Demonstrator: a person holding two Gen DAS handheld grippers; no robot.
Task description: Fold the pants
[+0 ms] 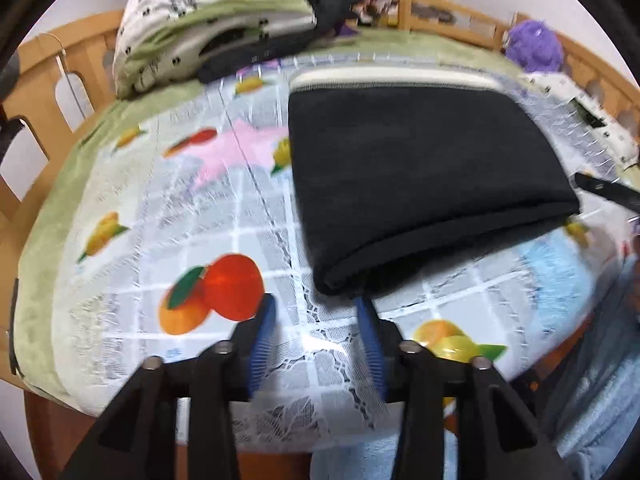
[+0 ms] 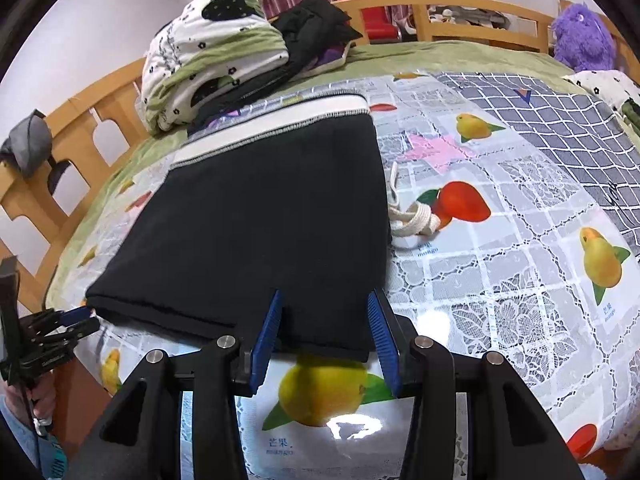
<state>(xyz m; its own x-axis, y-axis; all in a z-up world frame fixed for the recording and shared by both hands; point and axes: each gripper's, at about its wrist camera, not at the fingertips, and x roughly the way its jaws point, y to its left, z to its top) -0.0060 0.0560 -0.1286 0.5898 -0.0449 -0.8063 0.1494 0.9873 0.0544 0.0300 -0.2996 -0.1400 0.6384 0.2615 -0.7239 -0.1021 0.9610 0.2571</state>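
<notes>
Black knit pants (image 2: 260,232), folded into a flat rectangle with the white waistband (image 2: 280,124) at the far end, lie on the fruit-print plastic cloth (image 2: 500,280) covering the bed, toward its near edge. Right gripper (image 2: 326,300): jaws part-open, straddling the near right corner of the fold; whether the blue pads (image 2: 270,328) press the fabric I cannot tell. Left gripper (image 1: 316,304): jaws part-open over bare cloth, nothing between them; its right pad (image 1: 370,328) sits just beside the near left corner of the pants. Legible print under the fruit: "芒果" with "mango" (image 2: 427,249). A white drawstring (image 2: 412,216) lies beside the right edge of the pants. A bedding pile (image 2: 208,60) sits at the far left, a purple plush toy (image 2: 580,36) at the far right corner.
</notes>
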